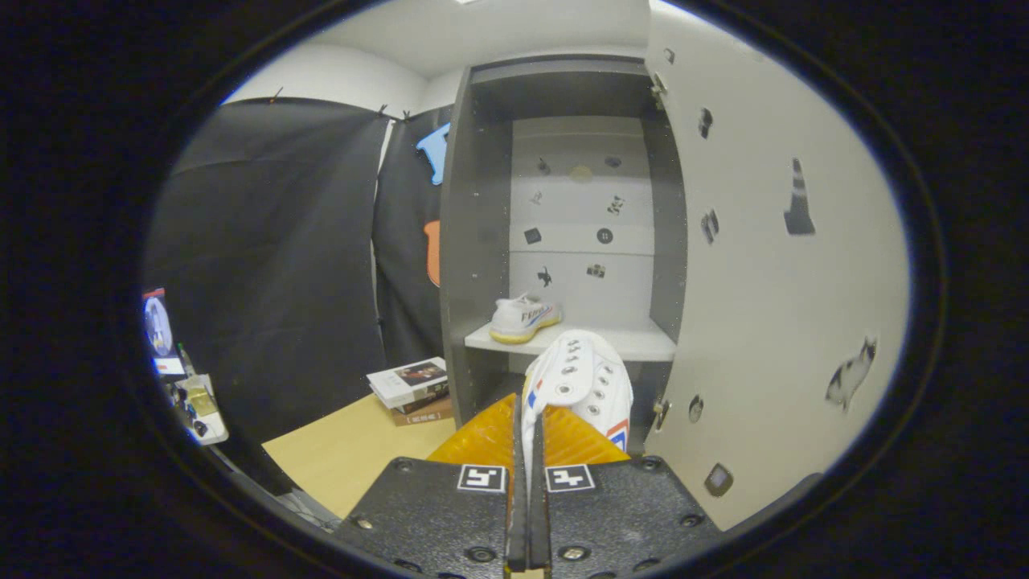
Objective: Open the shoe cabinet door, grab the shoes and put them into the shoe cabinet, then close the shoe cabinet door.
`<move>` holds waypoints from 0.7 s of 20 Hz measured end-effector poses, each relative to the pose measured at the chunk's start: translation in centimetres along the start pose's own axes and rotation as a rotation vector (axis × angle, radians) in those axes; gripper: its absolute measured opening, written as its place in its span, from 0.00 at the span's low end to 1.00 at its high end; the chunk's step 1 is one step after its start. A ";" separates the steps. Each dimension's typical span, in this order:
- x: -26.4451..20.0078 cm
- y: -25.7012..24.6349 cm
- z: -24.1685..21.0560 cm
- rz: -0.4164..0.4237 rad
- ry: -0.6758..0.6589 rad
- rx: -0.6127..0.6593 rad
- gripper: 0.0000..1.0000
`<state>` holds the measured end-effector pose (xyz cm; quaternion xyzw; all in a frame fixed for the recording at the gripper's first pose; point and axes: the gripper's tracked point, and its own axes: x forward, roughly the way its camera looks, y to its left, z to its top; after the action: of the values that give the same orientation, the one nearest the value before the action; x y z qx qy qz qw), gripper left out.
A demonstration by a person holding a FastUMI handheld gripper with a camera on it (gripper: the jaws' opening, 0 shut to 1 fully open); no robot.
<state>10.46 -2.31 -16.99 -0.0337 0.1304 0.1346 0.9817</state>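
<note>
With the cabinet door swung open and one shoe on the shelf, the gripper — fingers clamped on the second shoe — faces the cabinet; placing and closing remain.

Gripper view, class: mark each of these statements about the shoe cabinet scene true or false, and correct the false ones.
1. The cabinet door is closed. False: it stands swung open to the right of the shelf.
2. One white shoe on the shelf already sits inside the cabinet. True.
3. The tongs are open and holding nothing. False: they are shut on the second white shoe.
4. A stack of books lies left of the cabinet. True.
5. The held shoe rests on the shelf. False: it is just in front of it, in the tongs.
</note>
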 end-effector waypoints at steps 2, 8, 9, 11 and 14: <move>0.4 -0.4 2.7 -0.009 -0.001 -0.011 0.05; 2.3 -1.9 9.1 -0.063 0.013 -0.006 0.05; 3.0 -2.3 10.0 -0.078 0.013 0.003 0.05; 4.2 -3.1 11.0 -0.115 0.016 0.002 0.05; 6.2 -3.5 11.7 -0.138 0.027 0.027 0.05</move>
<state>20.11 -2.84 -7.22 -0.0310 0.1431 0.0644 0.9871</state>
